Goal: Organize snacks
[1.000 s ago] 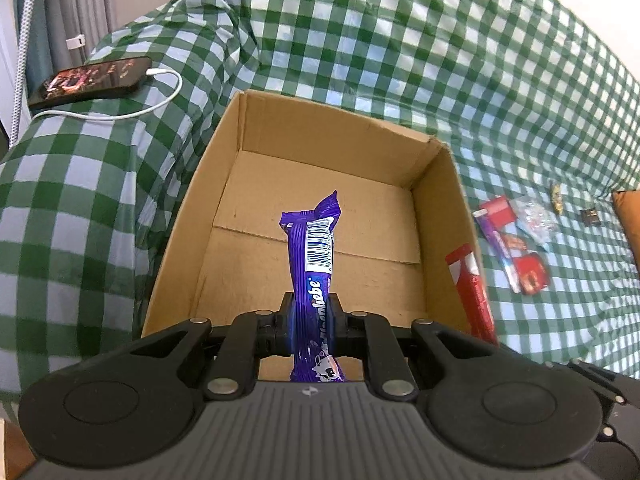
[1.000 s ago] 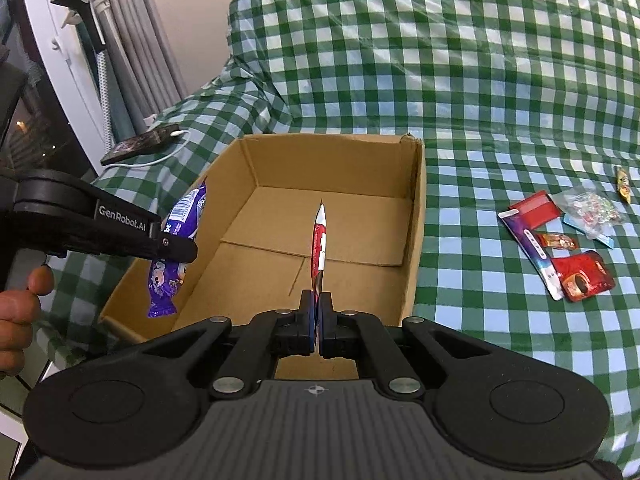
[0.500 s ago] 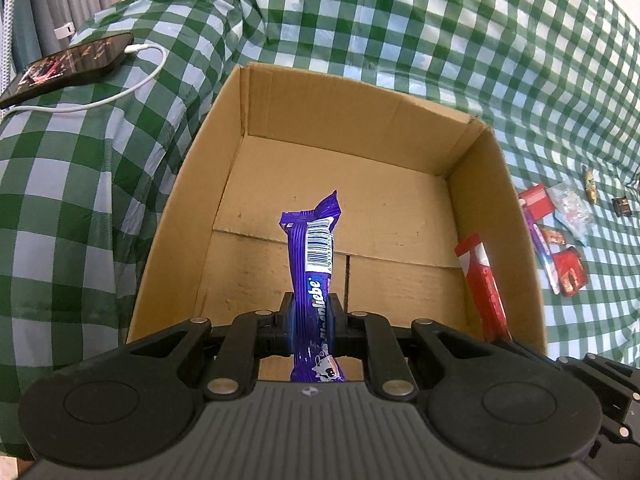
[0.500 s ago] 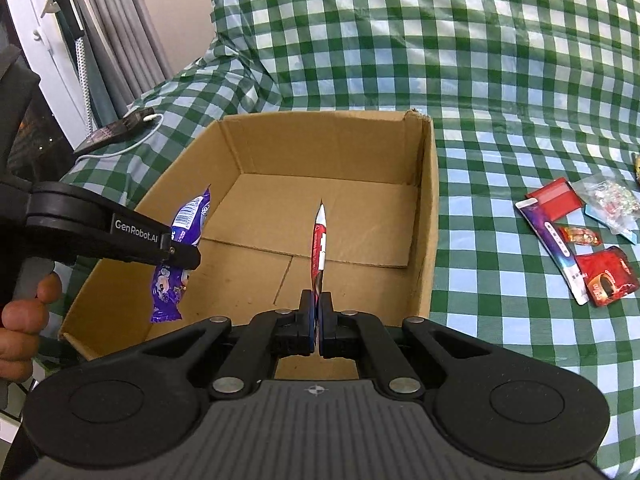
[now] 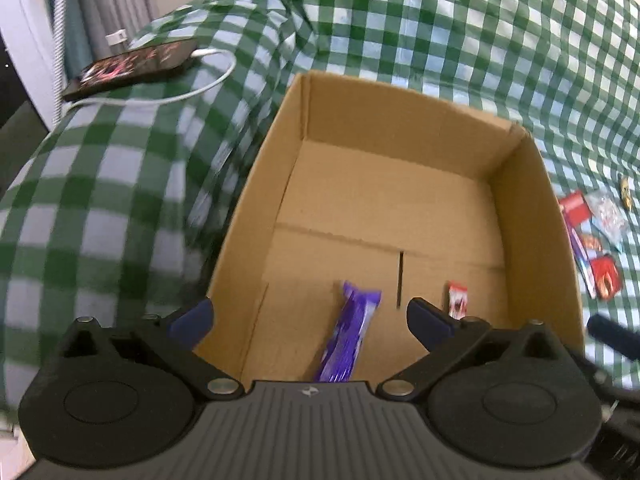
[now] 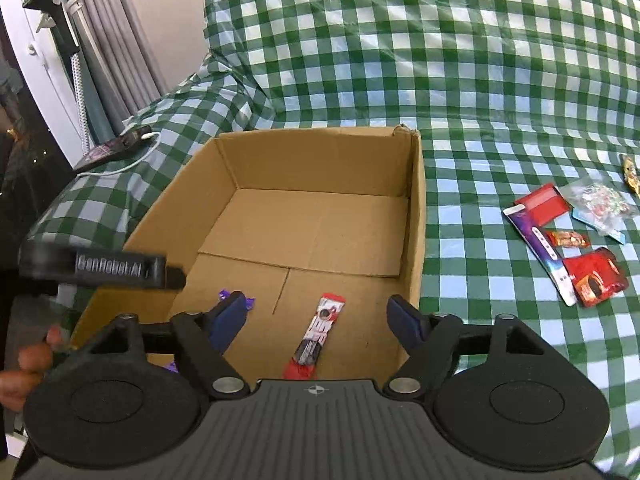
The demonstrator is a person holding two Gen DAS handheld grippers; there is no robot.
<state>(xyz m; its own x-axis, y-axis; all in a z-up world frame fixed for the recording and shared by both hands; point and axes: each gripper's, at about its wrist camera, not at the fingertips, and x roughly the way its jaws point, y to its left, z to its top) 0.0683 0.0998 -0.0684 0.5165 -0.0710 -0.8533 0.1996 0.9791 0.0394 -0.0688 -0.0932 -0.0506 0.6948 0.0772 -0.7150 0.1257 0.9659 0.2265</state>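
Observation:
A purple snack bar (image 5: 352, 336) lies loose on the floor of the open cardboard box (image 5: 400, 136), near its front edge. My left gripper (image 5: 308, 316) hangs over it, jaws opening wide, pads clear of the bar. In the right wrist view a red snack bar (image 6: 320, 332) lies flat on the floor of the box (image 6: 316, 160). Above it my right gripper (image 6: 318, 314) has its jaws opening and touches nothing. The same red bar (image 5: 457, 300) shows right of the purple one. The left gripper's finger (image 6: 120, 270) reaches in from the left.
The box sits on a green-and-white checked cloth (image 6: 480, 80). Several loose snack packets (image 6: 560, 240) lie on the cloth to the right of the box. A phone on a white cable (image 5: 132, 64) rests at the far left. A person's hand (image 6: 24, 364) grips the left handle.
Both grippers went from shut to open. The purple bar and the red bar dropped out of the jaws and now lie on the box floor. The left gripper sank a little.

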